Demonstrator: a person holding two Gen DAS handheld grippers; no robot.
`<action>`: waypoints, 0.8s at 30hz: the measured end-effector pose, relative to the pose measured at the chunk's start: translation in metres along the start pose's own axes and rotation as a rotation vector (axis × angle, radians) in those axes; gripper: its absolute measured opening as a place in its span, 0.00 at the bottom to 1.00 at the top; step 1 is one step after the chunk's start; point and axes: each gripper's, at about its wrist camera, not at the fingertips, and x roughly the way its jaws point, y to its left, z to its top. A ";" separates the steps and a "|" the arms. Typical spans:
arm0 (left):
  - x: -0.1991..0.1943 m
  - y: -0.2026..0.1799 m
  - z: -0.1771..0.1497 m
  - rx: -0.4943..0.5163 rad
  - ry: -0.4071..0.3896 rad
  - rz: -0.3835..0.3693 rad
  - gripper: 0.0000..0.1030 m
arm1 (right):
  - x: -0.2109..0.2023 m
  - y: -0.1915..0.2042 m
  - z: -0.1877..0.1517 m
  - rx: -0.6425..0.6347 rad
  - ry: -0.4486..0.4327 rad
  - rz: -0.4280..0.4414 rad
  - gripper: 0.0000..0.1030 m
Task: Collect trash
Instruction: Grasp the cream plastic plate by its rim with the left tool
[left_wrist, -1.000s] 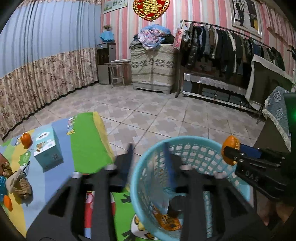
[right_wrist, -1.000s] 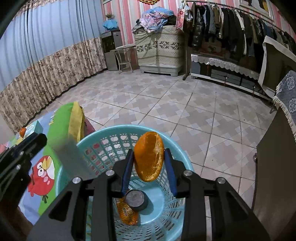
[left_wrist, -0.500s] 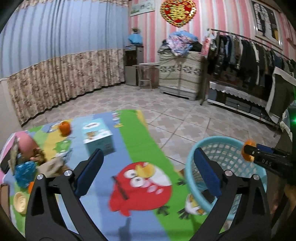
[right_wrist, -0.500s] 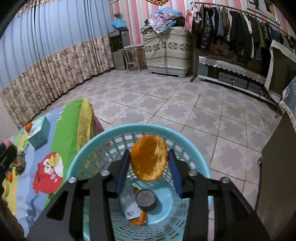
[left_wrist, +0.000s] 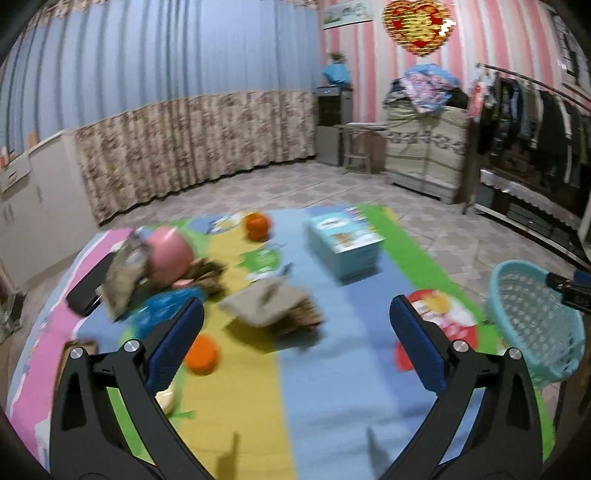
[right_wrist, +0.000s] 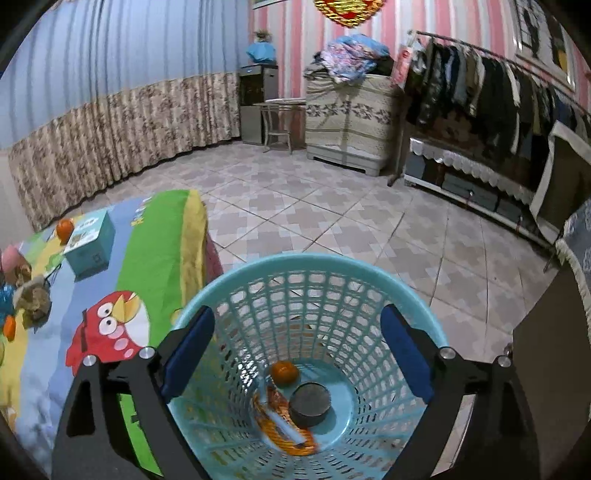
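no legible text in either view, teal box (left_wrist: 341, 242) top carries printed labels too blurred to read, green mat strip (right_wrist: 157, 236) has coloured lettering near its far end, unreadable, red-gold wall ornament (left_wrist: 419, 24) pattern not decipherable

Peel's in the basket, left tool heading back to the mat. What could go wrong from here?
1. The trash pile lies among keepers: a whole orange, a pink ball and a box. The open left tool might grab the wrong thing.
2. The right tool, jaws opening, hangs inside the basket rim and may tip it when withdrawn.
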 end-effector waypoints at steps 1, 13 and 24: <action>0.002 0.009 -0.004 -0.011 0.009 0.015 0.95 | -0.001 0.007 0.000 -0.012 -0.003 0.004 0.87; 0.023 0.089 -0.036 -0.044 0.105 0.157 0.95 | -0.023 0.084 -0.007 -0.053 -0.055 0.121 0.89; 0.051 0.127 -0.057 -0.143 0.285 0.178 0.94 | -0.016 0.122 -0.015 -0.059 0.007 0.201 0.89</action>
